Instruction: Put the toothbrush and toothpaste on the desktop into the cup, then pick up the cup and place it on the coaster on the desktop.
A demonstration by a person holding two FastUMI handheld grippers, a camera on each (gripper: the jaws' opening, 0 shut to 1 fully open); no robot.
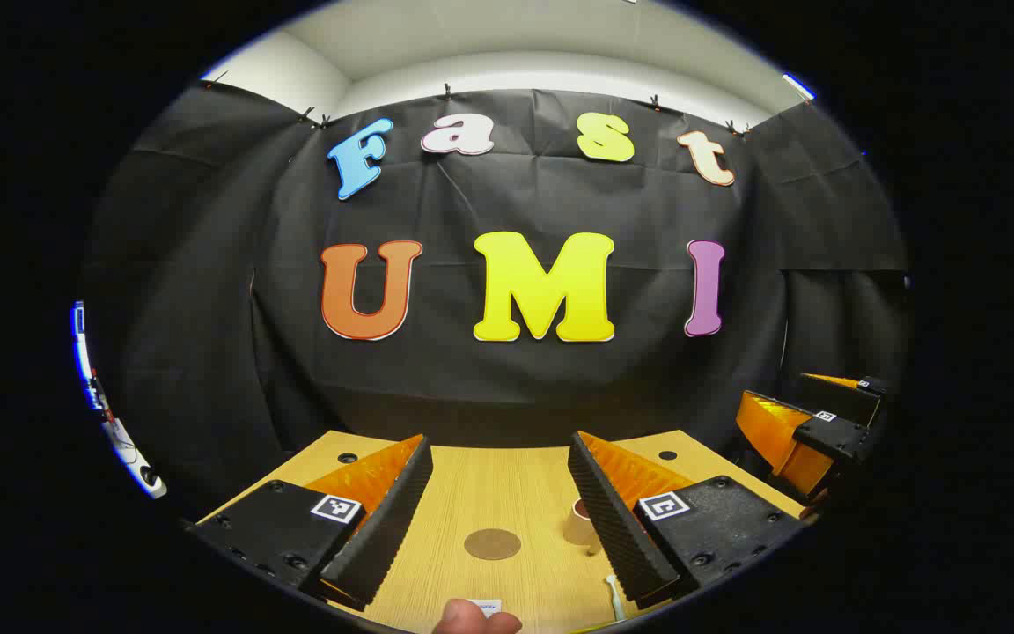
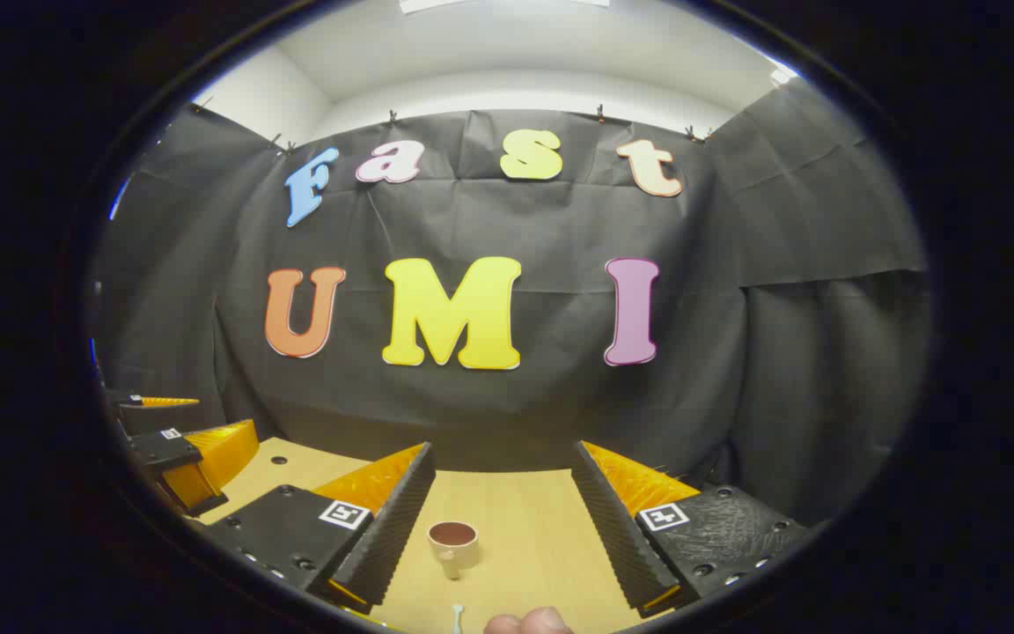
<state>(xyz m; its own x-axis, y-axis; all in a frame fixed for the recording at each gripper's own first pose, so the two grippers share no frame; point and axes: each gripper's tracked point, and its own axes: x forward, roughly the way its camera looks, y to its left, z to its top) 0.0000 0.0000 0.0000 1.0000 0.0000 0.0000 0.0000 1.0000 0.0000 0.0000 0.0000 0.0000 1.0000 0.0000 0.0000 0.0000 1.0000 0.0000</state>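
Nothing is done yet: the cup [image 2: 453,539] stands empty on the worktop [image 2: 525,528], beside the bare coaster [image 1: 492,543], toothbrush [image 1: 615,599] lying near it. Left gripper [image 1: 500,511] and right gripper [image 2: 503,519] hover with fingers spread apart, grasping nothing.

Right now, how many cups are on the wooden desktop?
1. The small beige cup stands between the right gripper fingers' lines in the right gripper view, right of the round brown coaster in the left gripper view. Others may be hidden.

A small beige cup [image 2: 453,544] with a dark inside stands upright and empty, a round brown coaster [image 1: 492,543] lies flat to its left, and a white toothbrush [image 1: 615,597] lies nearer.
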